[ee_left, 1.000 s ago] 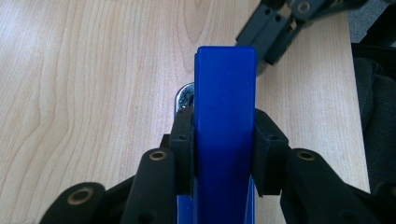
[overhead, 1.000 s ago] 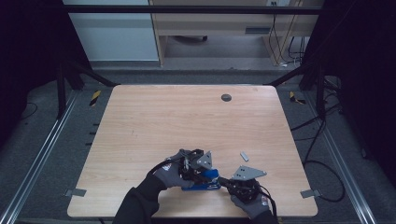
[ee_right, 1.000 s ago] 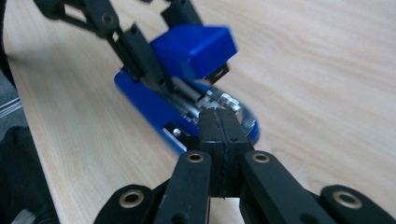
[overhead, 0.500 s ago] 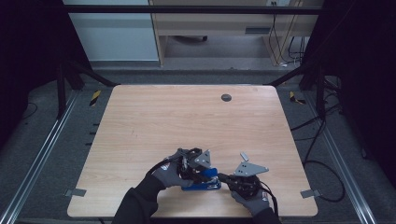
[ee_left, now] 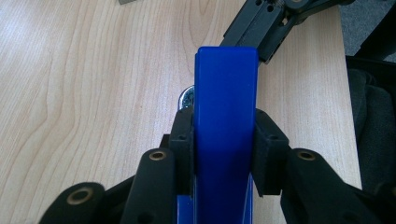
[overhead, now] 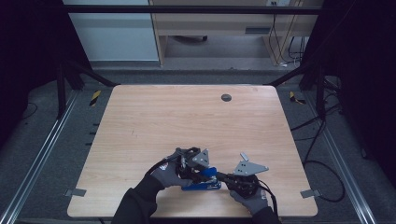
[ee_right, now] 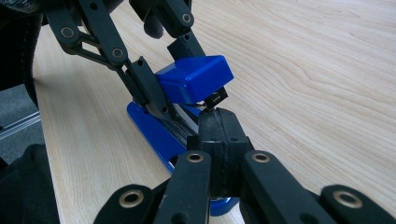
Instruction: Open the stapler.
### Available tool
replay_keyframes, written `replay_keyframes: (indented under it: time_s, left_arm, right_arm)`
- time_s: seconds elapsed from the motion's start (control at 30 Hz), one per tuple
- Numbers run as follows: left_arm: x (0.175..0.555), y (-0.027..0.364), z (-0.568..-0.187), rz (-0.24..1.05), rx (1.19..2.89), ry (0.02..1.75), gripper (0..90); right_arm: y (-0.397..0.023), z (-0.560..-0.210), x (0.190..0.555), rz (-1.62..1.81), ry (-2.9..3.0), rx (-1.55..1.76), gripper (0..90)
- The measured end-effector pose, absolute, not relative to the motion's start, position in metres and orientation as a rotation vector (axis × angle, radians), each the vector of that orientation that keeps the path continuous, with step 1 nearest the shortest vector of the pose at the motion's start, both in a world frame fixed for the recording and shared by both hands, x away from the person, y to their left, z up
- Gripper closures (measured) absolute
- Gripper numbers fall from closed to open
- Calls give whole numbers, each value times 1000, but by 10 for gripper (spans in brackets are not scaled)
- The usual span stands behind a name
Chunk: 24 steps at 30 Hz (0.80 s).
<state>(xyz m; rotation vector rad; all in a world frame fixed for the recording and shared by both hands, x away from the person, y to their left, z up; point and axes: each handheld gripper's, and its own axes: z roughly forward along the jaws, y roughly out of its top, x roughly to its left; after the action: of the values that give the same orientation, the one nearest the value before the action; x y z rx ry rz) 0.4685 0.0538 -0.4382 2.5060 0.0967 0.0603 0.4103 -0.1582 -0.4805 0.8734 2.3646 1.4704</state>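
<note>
- A blue stapler [overhead: 201, 179] sits on the wooden desk [overhead: 187, 121], near the edge closest to the person.
- The left gripper [overhead: 198, 169] pinches the raised blue top arm of the stapler [ee_left: 225, 130]. One black finger [ee_left: 183, 140] presses on each side of it.
- In the left gripper view, the blue arm sticks out past the pads, away from the camera. A little shiny metal bit [ee_left: 187, 98] peeks out just beside it on the left.
- The stapler's top [ee_right: 194, 79] is tilted up and open, while its flat blue base [ee_right: 156, 130] lies on the desk.
- The right gripper [ee_right: 219, 126] has its two fingers pressed tight together, with nothing between them.
- The tip of the right gripper is right at the open mouth of the stapler, just under the raised front end. It touches, or almost touches, the silver part inside; I cannot tell which.
- From above, the right gripper [overhead: 223, 176] points at the stapler from the right side, and the left gripper comes from the left side. The stapler is between the two.
- Both hands wear grey gloves [overhead: 166, 175] and dark sleeves.
- A small grey piece [overhead: 243, 156] lies on the desk just behind the right gripper.
- A dark round hole [overhead: 226, 97] is in the desk far off, well past both grippers.
</note>
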Motion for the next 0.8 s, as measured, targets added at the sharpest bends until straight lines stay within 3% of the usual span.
replay_keyframes:
  time_s: [0.27, 0.53, 0.8]
  left_arm:
    - [466, 58, -434, 79, 2486, 137, 612]
    - [455, 72, -425, 118, 2456, 222, 504]
    - [441, 91, -416, 193, 2327, 376, 464]
  right_arm:
    - [-159, -480, 410, 1496, 2363, 866, 900]
    - [-158, -480, 411, 1502, 2371, 866, 900]
    - [-157, -481, 411, 1485, 2374, 877, 900]
